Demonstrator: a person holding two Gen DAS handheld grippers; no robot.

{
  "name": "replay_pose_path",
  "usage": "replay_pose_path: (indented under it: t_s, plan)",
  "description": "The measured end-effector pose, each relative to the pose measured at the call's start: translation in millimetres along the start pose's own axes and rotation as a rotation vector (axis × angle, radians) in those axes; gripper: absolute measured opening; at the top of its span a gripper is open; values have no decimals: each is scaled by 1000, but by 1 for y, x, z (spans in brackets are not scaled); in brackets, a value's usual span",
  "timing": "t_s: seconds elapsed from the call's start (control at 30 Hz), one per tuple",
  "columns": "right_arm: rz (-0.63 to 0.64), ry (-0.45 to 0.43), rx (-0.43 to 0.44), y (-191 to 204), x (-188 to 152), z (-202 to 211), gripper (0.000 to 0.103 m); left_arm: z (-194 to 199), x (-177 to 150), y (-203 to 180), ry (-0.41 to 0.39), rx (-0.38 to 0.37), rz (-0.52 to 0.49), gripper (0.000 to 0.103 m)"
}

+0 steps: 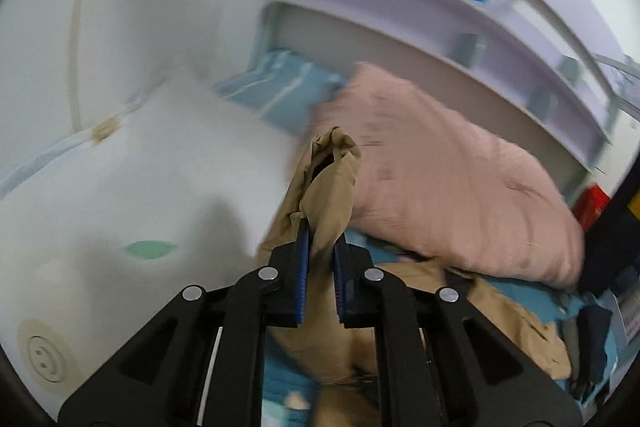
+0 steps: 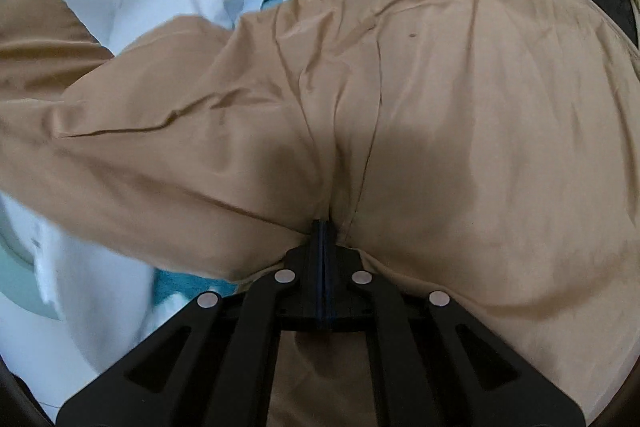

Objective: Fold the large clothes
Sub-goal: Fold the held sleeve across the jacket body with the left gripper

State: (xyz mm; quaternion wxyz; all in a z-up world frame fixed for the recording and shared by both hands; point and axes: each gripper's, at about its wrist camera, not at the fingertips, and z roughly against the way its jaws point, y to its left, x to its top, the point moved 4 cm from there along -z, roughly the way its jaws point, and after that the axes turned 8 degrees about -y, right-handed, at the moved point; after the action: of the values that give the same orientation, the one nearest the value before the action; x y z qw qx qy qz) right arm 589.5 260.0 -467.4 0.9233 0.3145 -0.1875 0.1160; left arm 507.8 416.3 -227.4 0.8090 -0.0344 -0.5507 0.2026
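Both grippers – left gripper, right gripper – jaws clamped on tan garment | white bed, pink pillow

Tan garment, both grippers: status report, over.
Left gripper shut on tan garment, bunch lifted. Right gripper shut on its fold. Pink pillow close behind; blue bedding underneath.

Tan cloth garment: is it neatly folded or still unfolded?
Unfolded: the tan cloth garment lies spread and creased, pinched by the right gripper and bunched in the left gripper.
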Motion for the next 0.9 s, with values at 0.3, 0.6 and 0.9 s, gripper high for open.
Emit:
replay_pose_path:
  t_s: [0.3,0.6,0.9]
  plan:
    - [-73,-166,-45,-63,2,117,5,-33,-39,-147,80,-198,-62,11]
    - [-45,-286,-349,-181,-18,243,5,-100,-145,-255,269,-309,-98,11]
    - [-173,-370,-513,-286,-41,313,5,-159,-255,-297,486,-312,-149,11]
